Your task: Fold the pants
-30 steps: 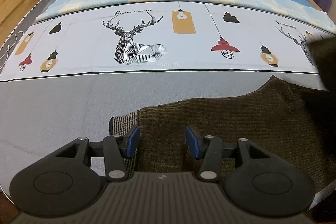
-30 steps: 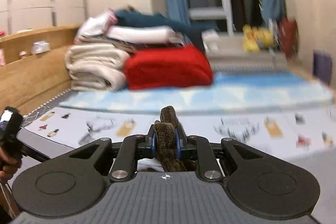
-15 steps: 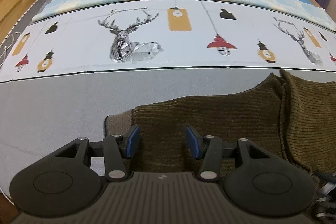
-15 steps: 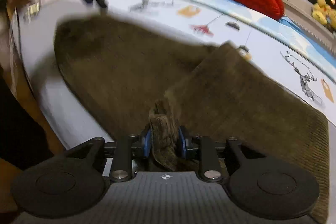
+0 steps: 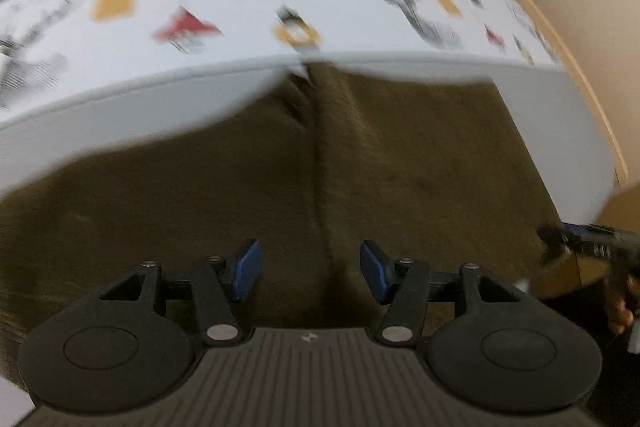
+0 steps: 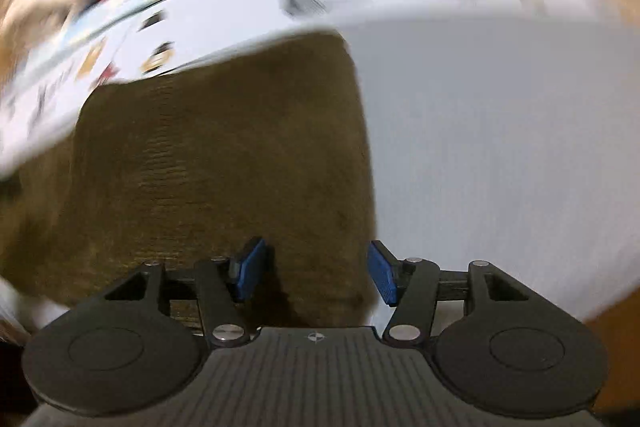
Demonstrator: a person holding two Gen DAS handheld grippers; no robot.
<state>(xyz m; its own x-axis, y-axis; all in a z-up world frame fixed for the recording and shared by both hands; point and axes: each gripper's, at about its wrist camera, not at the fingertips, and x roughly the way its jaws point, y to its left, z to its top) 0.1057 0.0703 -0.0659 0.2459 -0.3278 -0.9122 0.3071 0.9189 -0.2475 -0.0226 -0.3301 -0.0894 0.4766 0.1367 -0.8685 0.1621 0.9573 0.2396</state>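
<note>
Both my grippers stand open over the brown pants [image 5: 360, 155], which lie folded on the bed sheet [image 6: 500, 147]. My right gripper [image 6: 312, 273] has just been opening, its jaws now empty above the fold's right edge. My left gripper [image 5: 308, 273] has also widened, empty over the middle seam. I'd guess the next fold needs level, matched grips on the edges, not bunched cloth.
</note>
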